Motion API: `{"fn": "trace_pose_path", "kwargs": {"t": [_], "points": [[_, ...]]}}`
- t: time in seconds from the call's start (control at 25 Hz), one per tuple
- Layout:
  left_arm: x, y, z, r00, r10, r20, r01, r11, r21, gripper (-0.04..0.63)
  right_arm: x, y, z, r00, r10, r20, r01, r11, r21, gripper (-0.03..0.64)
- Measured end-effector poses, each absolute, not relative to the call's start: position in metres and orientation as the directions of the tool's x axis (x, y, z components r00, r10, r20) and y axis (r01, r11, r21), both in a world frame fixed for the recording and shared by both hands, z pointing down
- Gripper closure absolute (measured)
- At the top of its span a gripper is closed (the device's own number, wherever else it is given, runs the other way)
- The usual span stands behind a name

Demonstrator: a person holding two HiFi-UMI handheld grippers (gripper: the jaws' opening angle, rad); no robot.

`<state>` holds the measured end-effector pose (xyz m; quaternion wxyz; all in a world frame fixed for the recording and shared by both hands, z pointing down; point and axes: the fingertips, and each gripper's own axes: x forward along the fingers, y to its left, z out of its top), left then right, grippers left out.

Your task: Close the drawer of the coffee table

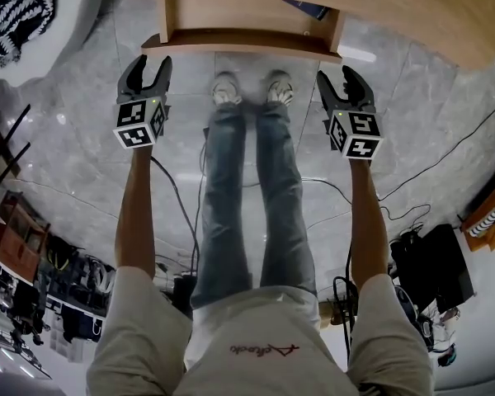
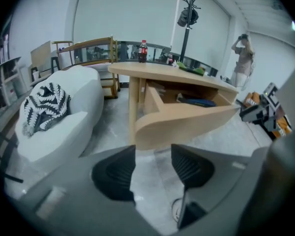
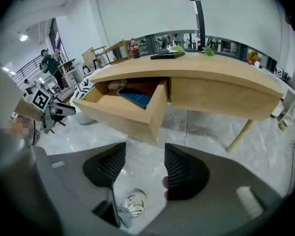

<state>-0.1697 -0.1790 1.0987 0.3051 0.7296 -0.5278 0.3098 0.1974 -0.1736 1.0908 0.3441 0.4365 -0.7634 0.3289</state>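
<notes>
Drawer (image 1: 243,41) hangs open at the bench (image 1: 412,11) front edge; left hand-held gripper (image 1: 153,63) and right hand-held gripper (image 1: 335,76) hover near its corners, jaws apart, empty.

Wooden drawer (image 3: 113,114) stands open from coffee table (image 3: 211,68).

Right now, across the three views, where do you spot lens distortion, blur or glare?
Head view: the floor bows outward, with a glare streak right of the drawer. Left gripper view: black fisheye corners, and the coat stand leans. Right gripper view: the right gripper looks soft up close, the coffee table sharp.
</notes>
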Motion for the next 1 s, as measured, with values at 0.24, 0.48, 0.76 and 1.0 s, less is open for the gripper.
{"fn": "trace_pose_path", "kwargs": {"t": [0.24, 0.48, 0.76, 1.0], "points": [[-0.171, -0.187, 1.105, 0.253, -0.578, 0.776, -0.953, -0.285, 0.099, 0.318, 0.183, -0.188, 1.098, -0.395, -0.438, 0.807, -0.879, 0.435, -0.194, 0.333], [-0.171, -0.201, 1.108, 0.269, -0.573, 0.774, -0.947, -0.304, 0.104, 0.335, 0.178, -0.204, 1.099, -0.351, -0.467, 0.811, -0.889, 0.438, -0.133, 0.429], [-0.172, -0.205, 1.107, 0.278, -0.57, 0.773, -0.944, -0.31, 0.111, 0.364, 0.175, -0.207, 1.099, -0.344, -0.457, 0.82, -0.889, 0.441, -0.128, 0.437], [-0.171, -0.207, 1.094, 0.278, -0.586, 0.761, -0.945, -0.307, 0.11, 0.364, 0.178, -0.21, 1.087, -0.344, -0.472, 0.812, -0.893, 0.432, -0.127, 0.443]]}}
